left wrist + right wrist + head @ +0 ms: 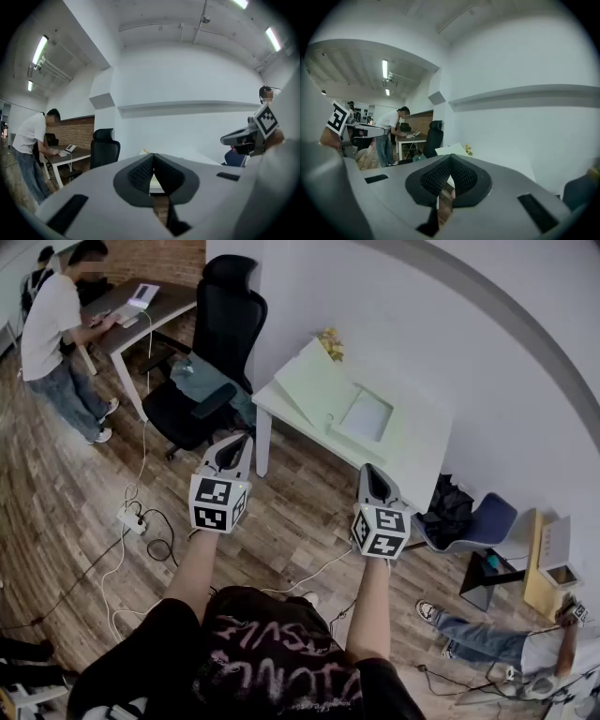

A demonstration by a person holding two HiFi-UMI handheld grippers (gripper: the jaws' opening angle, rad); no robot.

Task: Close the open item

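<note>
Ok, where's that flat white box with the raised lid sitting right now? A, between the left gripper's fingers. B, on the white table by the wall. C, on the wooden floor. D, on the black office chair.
B: the flat white box lies on top of the white table, with its lid tilted up.

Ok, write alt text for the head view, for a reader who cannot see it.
A person holds the left gripper and right gripper, jaws together and empty, over a wood floor, short of a white table bearing a flat white case with its lid raised. A black office chair stands beside the table; another person stands at a desk beyond.
</note>
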